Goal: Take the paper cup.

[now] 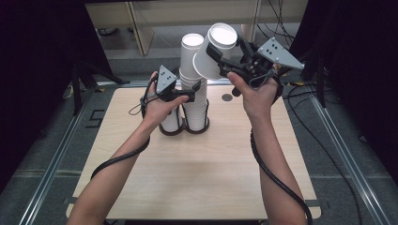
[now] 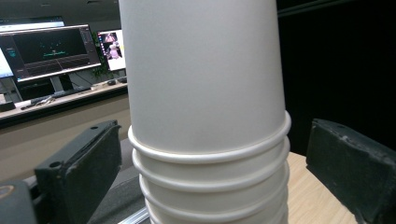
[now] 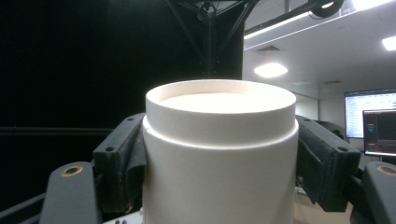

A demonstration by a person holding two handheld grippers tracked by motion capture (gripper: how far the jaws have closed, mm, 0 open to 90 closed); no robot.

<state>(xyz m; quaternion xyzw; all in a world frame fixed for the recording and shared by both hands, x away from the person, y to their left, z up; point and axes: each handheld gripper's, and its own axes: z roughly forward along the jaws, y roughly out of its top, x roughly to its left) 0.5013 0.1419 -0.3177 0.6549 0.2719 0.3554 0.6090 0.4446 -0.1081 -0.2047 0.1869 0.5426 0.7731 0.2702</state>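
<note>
A tall stack of white paper cups (image 1: 192, 70) stands upside down on the wooden table (image 1: 197, 173). A shorter stack (image 1: 171, 123) beside it is partly hidden by the left hand. My left gripper (image 1: 193, 96) is open around the tall stack (image 2: 205, 93), with a narrow gap between each black pad (image 2: 88, 177) and the cups. My right gripper (image 1: 224, 63) is raised just right of the stack's top. It is shut on a single white cup (image 1: 213, 51), which is tilted. Both pads (image 3: 126, 163) press on that cup's wall (image 3: 219, 177).
A small dark round mark (image 1: 227, 97) lies on the table right of the stacks. Black cables (image 1: 324, 154) run over the floor at the right. A pale cabinet (image 1: 141, 23) stands beyond the table's far edge. Monitors (image 2: 51, 51) sit on a desk in the background.
</note>
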